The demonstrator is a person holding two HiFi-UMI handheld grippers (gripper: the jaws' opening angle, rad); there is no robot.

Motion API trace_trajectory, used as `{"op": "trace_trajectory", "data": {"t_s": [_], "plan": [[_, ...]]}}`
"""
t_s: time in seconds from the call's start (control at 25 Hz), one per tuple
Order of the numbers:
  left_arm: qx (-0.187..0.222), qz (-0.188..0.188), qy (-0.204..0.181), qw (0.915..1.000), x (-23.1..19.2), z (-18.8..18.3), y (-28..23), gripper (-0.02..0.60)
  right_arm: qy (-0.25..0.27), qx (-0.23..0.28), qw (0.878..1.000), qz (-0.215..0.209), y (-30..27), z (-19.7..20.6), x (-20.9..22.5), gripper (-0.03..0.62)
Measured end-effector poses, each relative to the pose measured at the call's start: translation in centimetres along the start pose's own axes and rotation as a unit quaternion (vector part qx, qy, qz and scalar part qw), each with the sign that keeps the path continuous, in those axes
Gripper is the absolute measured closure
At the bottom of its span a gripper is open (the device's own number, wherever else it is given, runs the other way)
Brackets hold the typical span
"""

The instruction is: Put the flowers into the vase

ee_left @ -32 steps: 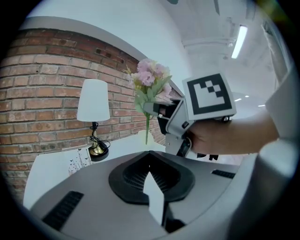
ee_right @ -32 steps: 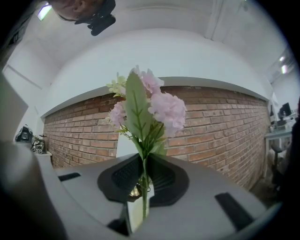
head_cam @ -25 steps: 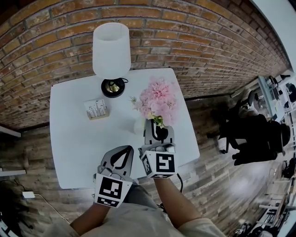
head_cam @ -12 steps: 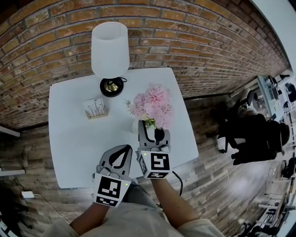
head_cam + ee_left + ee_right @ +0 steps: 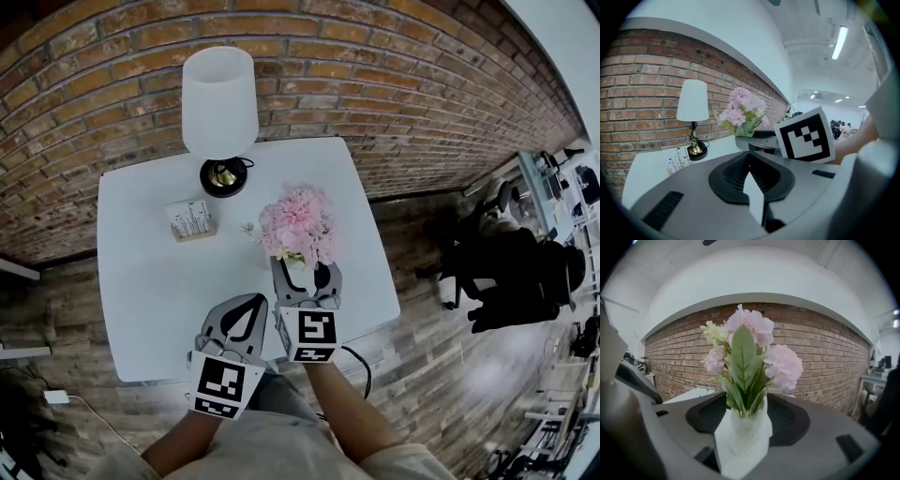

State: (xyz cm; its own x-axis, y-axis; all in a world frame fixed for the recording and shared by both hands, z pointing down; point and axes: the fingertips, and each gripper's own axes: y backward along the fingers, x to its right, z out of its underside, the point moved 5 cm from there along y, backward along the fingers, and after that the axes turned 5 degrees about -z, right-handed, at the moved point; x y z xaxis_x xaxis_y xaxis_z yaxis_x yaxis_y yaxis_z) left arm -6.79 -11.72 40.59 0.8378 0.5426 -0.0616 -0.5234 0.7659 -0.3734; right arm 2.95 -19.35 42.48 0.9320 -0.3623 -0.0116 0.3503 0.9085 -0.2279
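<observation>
The vase (image 5: 740, 441) looks matt white and faceted, either ceramic or plastic. The flowers (image 5: 783, 365) have soft, cloth-like pink petals. The table (image 5: 141, 281) is smooth matt white, the wall (image 5: 394, 84) rough brick, the floor (image 5: 417, 319) wood planks, the lamp base (image 5: 223, 176) glossy black.

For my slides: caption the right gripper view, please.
Pink flowers stand in the white vase between the opening jaws of the right gripper.

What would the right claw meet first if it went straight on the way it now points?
The white vase holding the pink flowers. It stands between the right claw's opening jaws, seemingly untouched, so contact would likely come almost at once.
</observation>
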Motion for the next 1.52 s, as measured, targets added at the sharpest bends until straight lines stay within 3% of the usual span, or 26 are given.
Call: {"op": "trace_trajectory", "data": {"t_s": [0.52, 0.68, 0.96, 1.52], "plan": [[0.006, 0.012, -0.006, 0.9999, 0.7, -0.3, -0.2, 0.58, -0.023, -0.016, 0.999, 0.026, 2.8, 1.7, 1.4, 0.338], [0.011, 0.019, -0.01, 0.9997, 1.3, -0.8, -0.4, 0.58, -0.033, 0.004, 0.999, 0.043, 4.0, 0.8, 2.1, 0.469], [0.025, 0.032, -0.017, 0.9991, 2.4, -1.8, -0.7, 0.58, -0.045, 0.031, 0.998, 0.043, 6.3, -1.5, 2.1, 0.586], [0.052, 0.023, -0.015, 0.9983, 2.4, -3.4, 0.7, 0.58, -0.033, 0.058, 0.997, 0.023, 10.2, -4.9, -0.2, 0.588]]}}
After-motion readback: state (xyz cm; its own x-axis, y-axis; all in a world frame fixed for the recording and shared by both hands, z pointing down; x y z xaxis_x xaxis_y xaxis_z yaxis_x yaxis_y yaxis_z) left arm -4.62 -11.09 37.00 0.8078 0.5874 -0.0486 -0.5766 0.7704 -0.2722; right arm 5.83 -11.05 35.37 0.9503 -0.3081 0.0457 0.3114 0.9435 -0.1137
